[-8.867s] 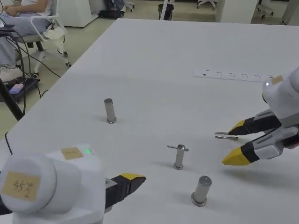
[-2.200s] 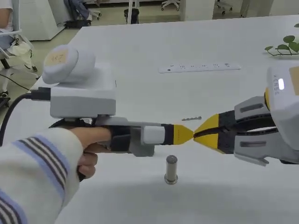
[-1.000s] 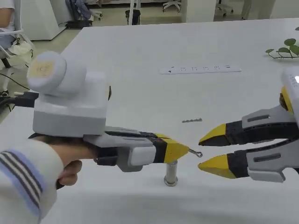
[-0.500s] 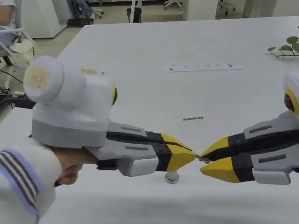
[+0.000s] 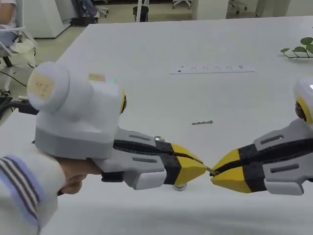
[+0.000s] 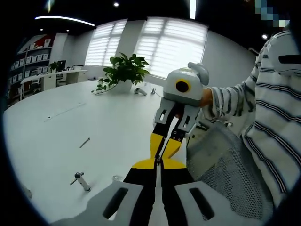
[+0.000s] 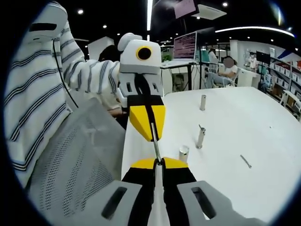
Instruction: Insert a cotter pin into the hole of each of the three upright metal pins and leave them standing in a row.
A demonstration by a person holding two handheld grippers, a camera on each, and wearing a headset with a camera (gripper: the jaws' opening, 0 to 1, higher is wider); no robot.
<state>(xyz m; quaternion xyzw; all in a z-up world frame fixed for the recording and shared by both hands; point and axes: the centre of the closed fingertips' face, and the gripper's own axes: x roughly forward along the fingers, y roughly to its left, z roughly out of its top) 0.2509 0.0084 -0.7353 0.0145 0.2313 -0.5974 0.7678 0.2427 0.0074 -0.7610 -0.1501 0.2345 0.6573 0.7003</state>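
yellow-tipped left gripper [image 5: 198, 165] and right gripper [image 5: 217, 174] both clamp one cotter pin [image 7: 154, 139] tip to tip, likely regripping it to aim at the metal pin [image 7: 183, 153] below.

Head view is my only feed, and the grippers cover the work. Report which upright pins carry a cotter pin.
Observer: In the right gripper view, the middle pin has an inserted cotter pin through its top. The near pin and far pin are bare.
Operator: Describe the one being held.
Observer: The held cotter pin bridges the two grippers. The left gripper is shut on one end and the right gripper on the other.
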